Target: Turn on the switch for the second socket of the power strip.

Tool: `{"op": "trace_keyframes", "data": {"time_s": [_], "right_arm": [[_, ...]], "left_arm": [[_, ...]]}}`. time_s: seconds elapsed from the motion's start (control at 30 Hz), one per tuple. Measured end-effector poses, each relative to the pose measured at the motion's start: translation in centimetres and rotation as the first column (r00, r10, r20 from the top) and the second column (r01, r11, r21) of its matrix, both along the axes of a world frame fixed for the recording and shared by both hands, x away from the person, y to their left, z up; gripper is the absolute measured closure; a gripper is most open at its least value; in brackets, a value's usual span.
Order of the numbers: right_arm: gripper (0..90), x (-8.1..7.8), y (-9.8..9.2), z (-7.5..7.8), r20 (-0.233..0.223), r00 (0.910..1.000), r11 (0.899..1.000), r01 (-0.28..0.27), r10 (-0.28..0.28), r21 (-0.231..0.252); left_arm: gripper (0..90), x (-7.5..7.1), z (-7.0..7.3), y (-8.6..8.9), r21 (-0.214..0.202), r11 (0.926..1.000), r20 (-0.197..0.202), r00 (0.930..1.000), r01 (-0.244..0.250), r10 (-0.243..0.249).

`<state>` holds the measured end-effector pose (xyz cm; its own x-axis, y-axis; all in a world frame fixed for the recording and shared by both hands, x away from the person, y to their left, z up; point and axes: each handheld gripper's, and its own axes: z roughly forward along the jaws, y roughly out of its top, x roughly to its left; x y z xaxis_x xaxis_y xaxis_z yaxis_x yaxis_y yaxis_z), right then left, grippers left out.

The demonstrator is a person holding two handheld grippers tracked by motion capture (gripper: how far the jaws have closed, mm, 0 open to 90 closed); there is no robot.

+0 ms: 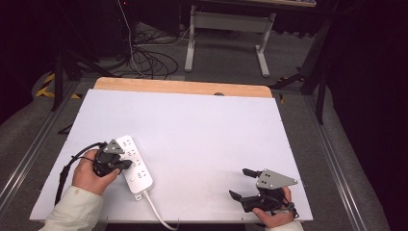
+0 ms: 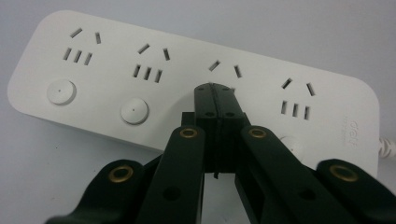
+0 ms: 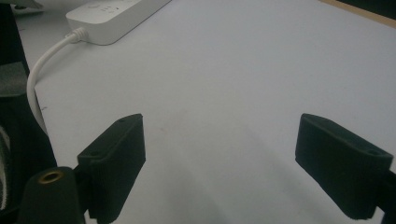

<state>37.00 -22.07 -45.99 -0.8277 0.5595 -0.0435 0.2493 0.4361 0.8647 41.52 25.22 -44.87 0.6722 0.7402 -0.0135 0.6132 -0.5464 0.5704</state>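
Observation:
A white power strip [image 1: 134,166] with several sockets and round buttons lies at the near left of the white table [image 1: 192,125]. My left gripper [image 1: 126,164] is shut, jaws pressed together with nothing between them. Its tip rests over the strip's third socket [image 2: 224,70], close above the power strip [image 2: 116,79]. My right gripper [image 1: 240,183] stands open near the front right edge, its jaws wide apart over bare table. In the right gripper view the power strip [image 3: 112,16] lies far off at the upper left, beyond my right gripper [image 3: 219,154].
The strip's white cable [image 1: 156,211] runs off the table's front edge, and shows as a curved cable [image 3: 39,70] in the right gripper view. A wooden strip [image 1: 183,86] edges the table's far side. Beyond it stand a desk frame [image 1: 226,33] and floor cables [image 1: 149,57].

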Motion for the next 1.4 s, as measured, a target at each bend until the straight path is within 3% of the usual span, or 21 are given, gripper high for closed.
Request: {"op": "trace_keyframes", "data": {"time_s": [0.2, 0.33, 0.6, 0.63, 0.73, 0.83, 0.9, 1.0, 1.4], "right_arm": [[16.7, 0.0, 0.0, 0.0, 0.001, 1.0000, 1.000, 0.000, 0.000, -0.001], [16.7, -0.1, 0.0, 0.0, 0.001, 1.0000, 1.000, 0.000, 0.000, -0.002], [16.7, -0.1, 0.0, 0.0, 0.001, 1.0000, 1.000, 0.001, -0.001, -0.001], [16.7, 0.0, 0.0, 0.0, 0.001, 1.0000, 1.000, 0.001, -0.001, 0.001], [16.7, 0.0, 0.1, 0.0, -0.001, 1.0000, 1.000, 0.002, -0.002, -0.001], [16.7, 0.1, 0.0, 0.0, 0.001, 1.0000, 1.000, 0.005, -0.005, 0.001], [16.7, 0.1, 0.0, -0.1, -0.001, 1.0000, 1.000, 0.007, -0.007, 0.001], [16.7, 0.0, 0.0, 0.0, 0.001, 1.0000, 1.000, 0.006, -0.006, -0.001], [16.7, 0.0, -0.1, 0.0, 0.000, 1.0000, 1.000, 0.008, -0.008, 0.000]], "left_arm": [[90.0, -0.1, 0.0, 0.0, 0.006, 1.0000, 0.005, 1.0000, -0.001, 0.001], [90.0, 0.0, -0.2, 0.2, -0.022, 0.9997, -0.010, 0.9999, -0.006, 0.006], [90.0, 0.1, 0.0, 0.2, -0.013, 0.9999, -0.009, 0.9999, -0.005, 0.005], [90.0, 0.1, 0.0, 0.1, -0.027, 0.9996, -0.002, 0.9999, -0.011, 0.011], [90.0, 0.0, 0.4, 0.0, -0.020, 0.9995, 0.020, 0.9995, -0.024, 0.025], [90.0, -0.2, 1.0, -0.1, -0.041, 0.9990, 0.046, 0.9988, -0.018, 0.020], [90.0, -0.4, 1.4, -0.2, -0.033, 0.9994, 0.059, 0.9982, -0.011, 0.013], [90.0, -0.7, 1.6, -0.3, -0.046, 0.9989, 0.053, 0.9986, -0.004, 0.007], [89.7, -1.4, 3.1, -0.3, -0.075, 0.9969, 0.089, 0.9959, 0.022, -0.015]]}}
